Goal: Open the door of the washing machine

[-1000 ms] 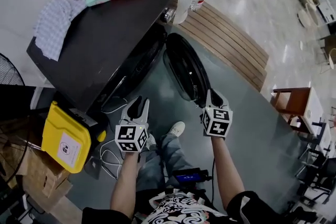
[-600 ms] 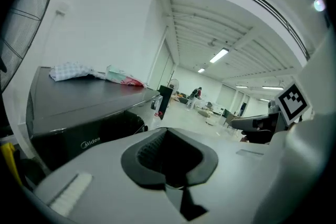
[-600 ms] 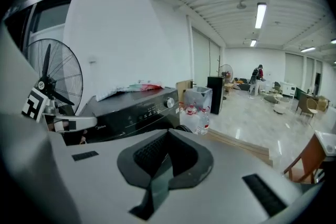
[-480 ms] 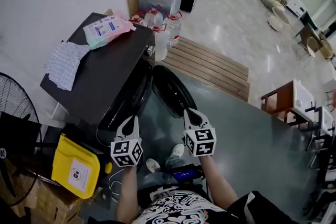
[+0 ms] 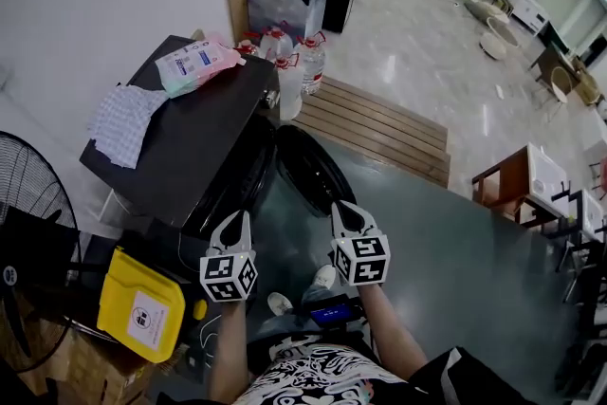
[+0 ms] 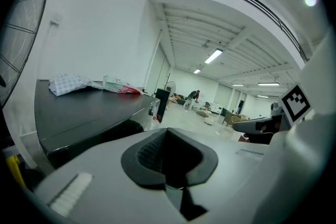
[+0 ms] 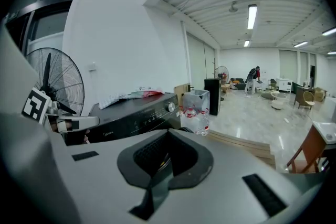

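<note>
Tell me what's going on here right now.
A person stands facing the washer with tongs in each hand. Its door is already swung open. The left tongs and right tongs are both shut and hold nothing.

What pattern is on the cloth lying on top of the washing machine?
A fine pale check covers the cloth, clearest in the head view.
</note>
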Motion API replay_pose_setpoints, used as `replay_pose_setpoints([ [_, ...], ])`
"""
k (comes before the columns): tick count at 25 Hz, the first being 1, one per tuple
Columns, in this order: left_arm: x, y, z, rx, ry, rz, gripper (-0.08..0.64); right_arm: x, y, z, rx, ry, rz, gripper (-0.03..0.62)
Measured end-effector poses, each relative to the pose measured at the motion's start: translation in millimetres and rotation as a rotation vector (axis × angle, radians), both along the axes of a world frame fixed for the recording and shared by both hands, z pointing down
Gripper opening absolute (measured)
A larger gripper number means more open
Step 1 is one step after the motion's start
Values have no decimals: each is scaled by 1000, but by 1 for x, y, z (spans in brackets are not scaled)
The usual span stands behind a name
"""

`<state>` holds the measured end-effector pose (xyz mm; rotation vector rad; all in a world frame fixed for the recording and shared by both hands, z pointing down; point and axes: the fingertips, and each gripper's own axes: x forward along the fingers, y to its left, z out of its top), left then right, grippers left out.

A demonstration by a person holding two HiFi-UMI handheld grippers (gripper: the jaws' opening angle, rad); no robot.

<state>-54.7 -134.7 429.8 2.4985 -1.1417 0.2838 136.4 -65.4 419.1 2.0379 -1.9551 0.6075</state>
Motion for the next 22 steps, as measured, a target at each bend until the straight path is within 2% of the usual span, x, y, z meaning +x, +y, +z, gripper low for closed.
replay_pose_setpoints([
  [12, -6, 2, 0, -4, -2, -12, 2, -7, 0, 3, -10, -3, -16, 2],
  [22, -7, 2, 9, -21, -20, -18, 2, 18, 3, 9, -26, -2, 15, 2],
])
